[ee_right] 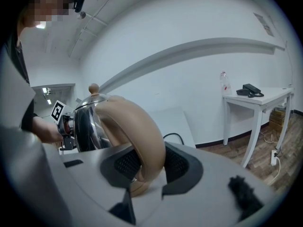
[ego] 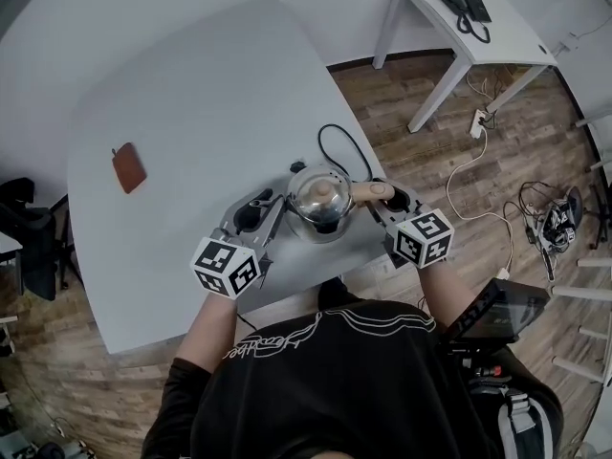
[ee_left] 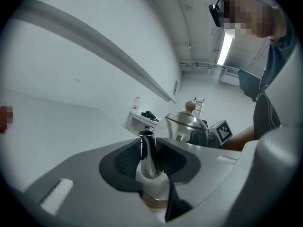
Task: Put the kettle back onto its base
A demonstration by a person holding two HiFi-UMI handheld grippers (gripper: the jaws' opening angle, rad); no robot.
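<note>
A steel kettle (ego: pixel 319 202) with a wooden lid knob and a tan handle (ego: pixel 364 191) stands near the front edge of the pale table (ego: pixel 191 103). My left gripper (ego: pixel 277 214) is shut on its spout (ee_left: pixel 147 156), which stands upright between the dark pads. The kettle body (ee_left: pixel 186 125) shows just past them. My right gripper (ego: pixel 380 199) is shut on the tan handle (ee_right: pixel 138 134), with the steel body (ee_right: pixel 87 122) to its left. A black cord (ego: pixel 337 142) loops behind the kettle. The kettle hides the base, and I cannot tell whether it is seated.
A small brown leather item (ego: pixel 128 167) lies at the table's left. A white side table (ego: pixel 469 29) with a black phone (ego: pixel 464 6) stands at the back right, over a power strip (ego: pixel 478 120) and loose cables on the wood floor. The table edge runs just below both grippers.
</note>
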